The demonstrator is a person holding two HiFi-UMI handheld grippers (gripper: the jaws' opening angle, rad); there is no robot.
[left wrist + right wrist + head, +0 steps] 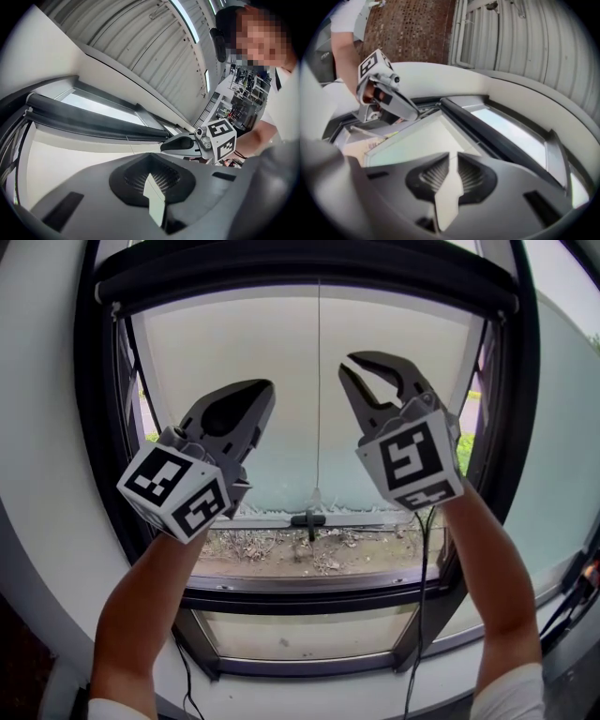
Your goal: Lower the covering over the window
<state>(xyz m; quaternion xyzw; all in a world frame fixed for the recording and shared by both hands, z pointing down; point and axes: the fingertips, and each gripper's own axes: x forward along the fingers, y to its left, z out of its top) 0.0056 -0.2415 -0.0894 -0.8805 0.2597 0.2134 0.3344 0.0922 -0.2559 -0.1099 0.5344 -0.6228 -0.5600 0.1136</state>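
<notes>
Fingers of my left gripper (263, 390) are pressing flat together on nothing, while those of my right gripper (379, 364) are standing a narrow slit apart, also with nothing between them. I am holding both up in front of the window (525, 474), one on each side of the thin pull cord (318, 381) that is hanging down the middle of the pane, and neither is touching it. The covering is sitting as a dark roll (309, 270) along the top of the frame, above both sets of tips. Whether any of it is already drawn down over the pale, cloudy pane I am not able to tell. I am judging this as the reach: no grasp is made yet and the lowering itself is not begun. The next move, as I am reading it, is calling for one gripper to spread wider, slide in until the cord is running between its pads, and then close fully, since so thin a line will slip out of a loose pinch. The right looks slightly nearer the cord and is already parted. The small end piece (315, 495) low on the cord, just above the sill, is offering a surer hold. After that I am expecting a steady downward pull.
</notes>
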